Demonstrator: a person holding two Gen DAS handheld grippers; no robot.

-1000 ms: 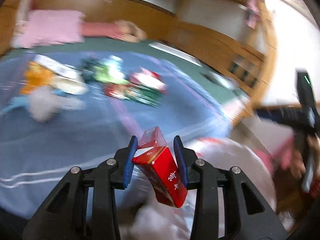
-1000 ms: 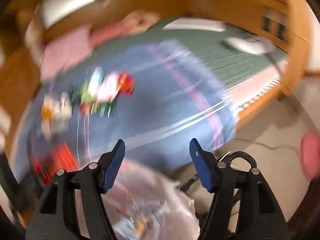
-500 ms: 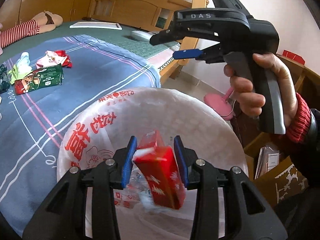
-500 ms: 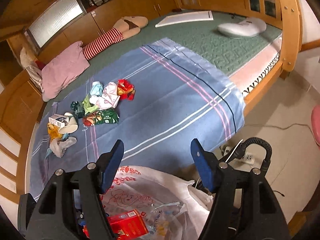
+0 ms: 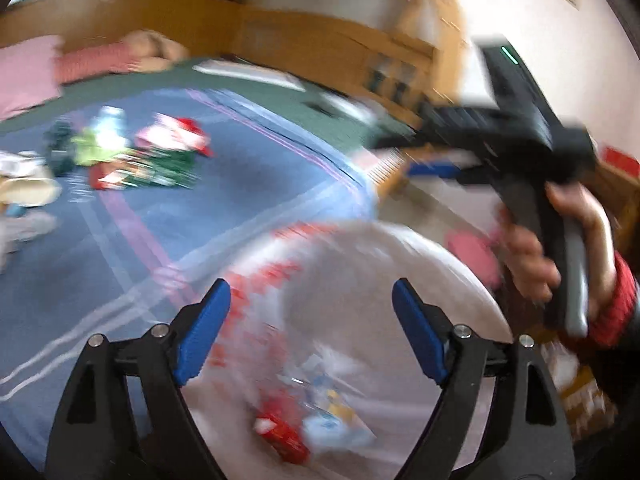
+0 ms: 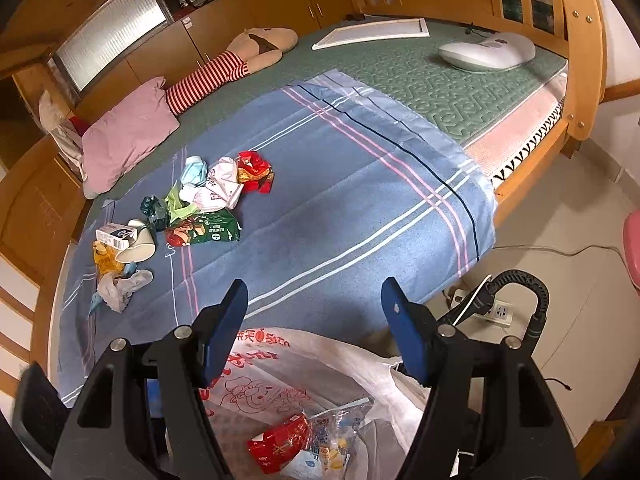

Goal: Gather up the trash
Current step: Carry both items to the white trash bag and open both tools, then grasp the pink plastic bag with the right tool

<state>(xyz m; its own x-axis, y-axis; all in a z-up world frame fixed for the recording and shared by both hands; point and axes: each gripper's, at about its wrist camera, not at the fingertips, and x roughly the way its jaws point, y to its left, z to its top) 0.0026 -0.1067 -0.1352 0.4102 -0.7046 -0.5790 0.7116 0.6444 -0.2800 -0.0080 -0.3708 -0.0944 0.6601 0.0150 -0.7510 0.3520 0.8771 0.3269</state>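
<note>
While my left gripper (image 5: 306, 312) hangs over the white plastic bag (image 6: 360, 364), its blue-padded jaws are opening with nothing between them. Left of the bag, on the striped blue sheet (image 6: 340, 208), the loose trash lies in a ragged cluster: grey crumpled tissue (image 6: 120, 286), a paper cup (image 6: 138, 250) on its side touching a small carton (image 6: 116, 236), a glossy green snack wrapper (image 6: 212, 232), white crumpled paper (image 6: 216, 192), a red wrapper (image 6: 254, 172). Inside the bag, low in its thin, creased, red-printed film, sits the red carton (image 6: 280, 444), boxy and tilted, just beside clear crinkled packets (image 6: 332, 440). My right gripper (image 6: 314, 320) points down over the bag's rim, jaws standing apart, nothing held. Right of the bag in the blurred left view, my hand (image 5: 560, 248) in a red cuff wraps that gripper's grey handle.
</note>
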